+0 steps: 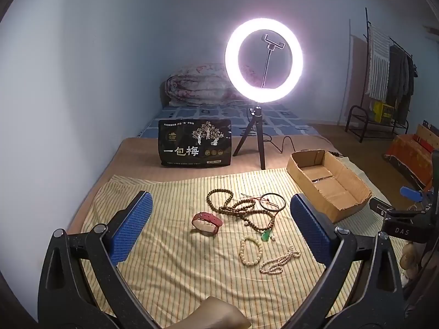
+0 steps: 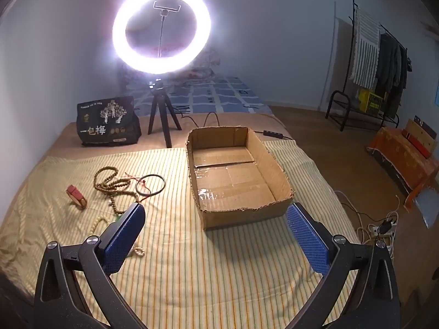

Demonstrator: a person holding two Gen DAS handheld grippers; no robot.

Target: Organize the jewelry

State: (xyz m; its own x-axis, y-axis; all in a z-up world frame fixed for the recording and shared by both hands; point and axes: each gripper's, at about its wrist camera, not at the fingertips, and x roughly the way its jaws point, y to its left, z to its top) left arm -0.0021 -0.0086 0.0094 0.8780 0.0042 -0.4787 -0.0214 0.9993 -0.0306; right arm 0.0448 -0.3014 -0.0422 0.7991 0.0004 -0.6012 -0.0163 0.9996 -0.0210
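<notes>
Jewelry lies on a striped yellow cloth: a red strap bracelet, a long brown bead string, a black bangle, a green pendant, a cream bead bracelet and a pearl strand. An open cardboard box stands to their right and also shows in the right wrist view. My left gripper is open and empty, held above the jewelry. My right gripper is open and empty just before the box's near wall; it also shows at the right edge of the left wrist view.
A lit ring light on a tripod and a black snack bag stand behind the cloth. A cable runs past the box. A clothes rack and a power strip are at the right.
</notes>
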